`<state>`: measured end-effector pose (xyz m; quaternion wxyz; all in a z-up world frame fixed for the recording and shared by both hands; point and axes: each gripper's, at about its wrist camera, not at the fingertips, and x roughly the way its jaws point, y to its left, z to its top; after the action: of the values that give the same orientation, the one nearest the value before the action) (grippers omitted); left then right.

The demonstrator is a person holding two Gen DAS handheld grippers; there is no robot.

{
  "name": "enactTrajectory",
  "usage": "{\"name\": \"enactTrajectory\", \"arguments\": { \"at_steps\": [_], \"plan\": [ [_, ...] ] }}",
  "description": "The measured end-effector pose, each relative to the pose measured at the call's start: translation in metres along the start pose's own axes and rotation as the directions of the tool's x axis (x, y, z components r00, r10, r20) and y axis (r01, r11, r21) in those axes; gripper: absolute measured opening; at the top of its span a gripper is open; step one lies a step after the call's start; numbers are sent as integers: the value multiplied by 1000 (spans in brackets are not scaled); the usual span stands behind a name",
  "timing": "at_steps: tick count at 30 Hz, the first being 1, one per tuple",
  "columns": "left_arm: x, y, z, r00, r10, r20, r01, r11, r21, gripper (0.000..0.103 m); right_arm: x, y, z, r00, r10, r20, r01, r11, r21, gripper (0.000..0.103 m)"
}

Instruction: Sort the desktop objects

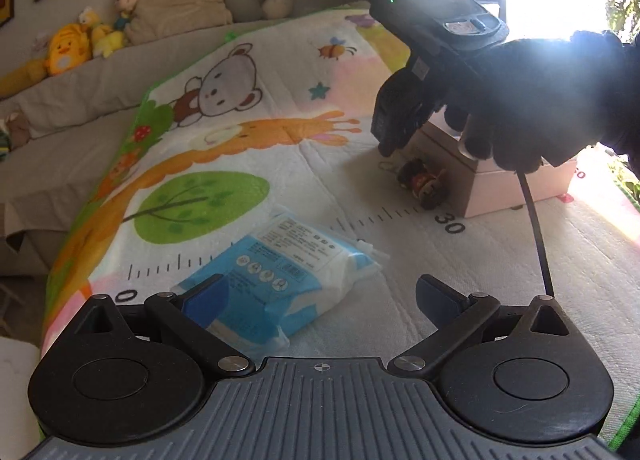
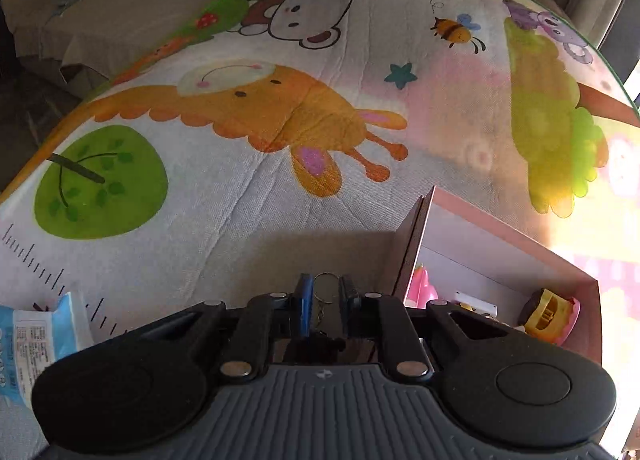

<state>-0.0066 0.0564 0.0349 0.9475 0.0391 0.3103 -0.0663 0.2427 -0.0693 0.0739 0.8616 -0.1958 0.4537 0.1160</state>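
right gripper (image 2: 325, 302) drawn nearly together on the ring of a keychain (image 2: 325, 289), just left of the pink box (image 2: 500, 220). keychain figure (image 1: 424, 184) lies on the cartoon mat (image 1: 248, 164) against the box. left gripper (image 1: 320, 296) spread wide, holding nothing, over a blue tissue pack (image 1: 280, 272).

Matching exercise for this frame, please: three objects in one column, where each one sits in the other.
Things:
1. blue-and-white plastic packet
2. small brown figurine keychain
3. round yellow plastic toy

Places:
a. inside the pink cardboard box
b. on the printed play mat, below the open left gripper
c. on the mat beside the box, its metal ring pinched by the right gripper

Pairs: 1-b, 2-c, 3-a.
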Motion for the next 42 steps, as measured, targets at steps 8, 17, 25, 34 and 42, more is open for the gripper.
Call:
{"name": "enactTrajectory", "arguments": {
  "at_steps": [8, 17, 25, 34, 42],
  "plan": [
    [0, 19, -5, 1000, 20, -10, -20, 999, -49, 103, -5, 24, -22, 997, -21, -79, 14, 996, -83, 14],
    [4, 17, -7, 999, 31, -24, -32, 999, -43, 103, -62, 33, -98, 967, 227, -120, -235, 970, -55, 14],
    [9, 19, 2, 998, 63, -1, -63, 998, -4, 103, -119, -30, -160, 964, 256, 69, -262, 960, 101, 30],
    [33, 25, 7, 998, 63, -9, -63, 998, 9, 103, -95, -193, -180, 971, -88, 225, -52, 833, 551, 55],
    [33, 34, 12, 999, -13, -42, 13, 1000, 1, 103, -51, -179, -161, 973, -9, 232, -125, 824, 553, 64]
  ]
}}
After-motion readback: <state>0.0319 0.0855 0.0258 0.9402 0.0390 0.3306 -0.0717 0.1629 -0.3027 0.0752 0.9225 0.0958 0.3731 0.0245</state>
